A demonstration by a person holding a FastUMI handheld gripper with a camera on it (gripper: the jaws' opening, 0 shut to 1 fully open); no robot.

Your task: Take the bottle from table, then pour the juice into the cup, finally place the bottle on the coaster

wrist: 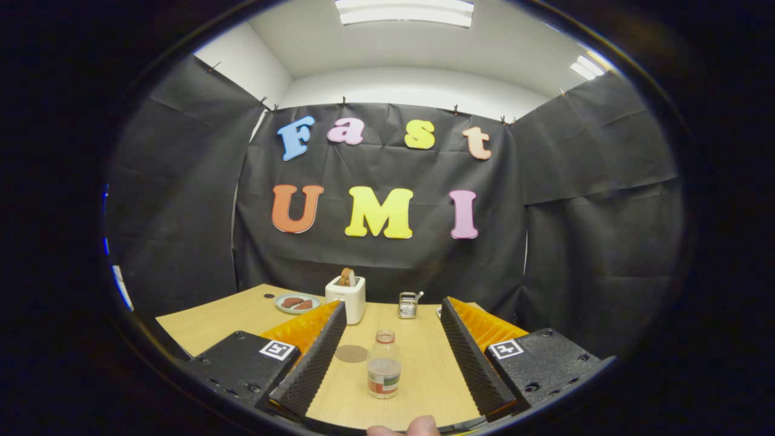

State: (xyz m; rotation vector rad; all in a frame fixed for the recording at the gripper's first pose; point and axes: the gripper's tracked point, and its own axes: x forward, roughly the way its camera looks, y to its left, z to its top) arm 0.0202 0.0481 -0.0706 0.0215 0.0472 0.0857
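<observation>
— While the gripper [393,315] was held level above the near end of the table [206,321], how did its fingers stand?

— They were spread wide, released, gripping nothing. Each finger [312,357] slanted inward toward the far end of the table, ridged pads facing each other across a broad gap.

— Where was the bottle [384,363]?

— It stood upright on the table between the two fingers, nearer their bases than their tips and touching neither. Its top was open, and it held a pale liquid to about halfway, with a banded label low on its body.

— And the coaster [352,353]?

— That was a flat round disc lying on the table just beside the bottle, toward the left finger and a little farther off, apart from the bottle.

— Could you see who held the tool?

— A fingertip [418,426] showed at the near edge, under the gap between the fingers.

— What lay beyond the fingers?

— A toaster [346,298] with a slice sticking up stood behind the left fingertip, a plate [296,303] with brown pieces beside it. A small metal rack [408,305] sat farther right. I could not pick out the cup with any certainty; something pale was mostly hidden behind the right finger.
</observation>
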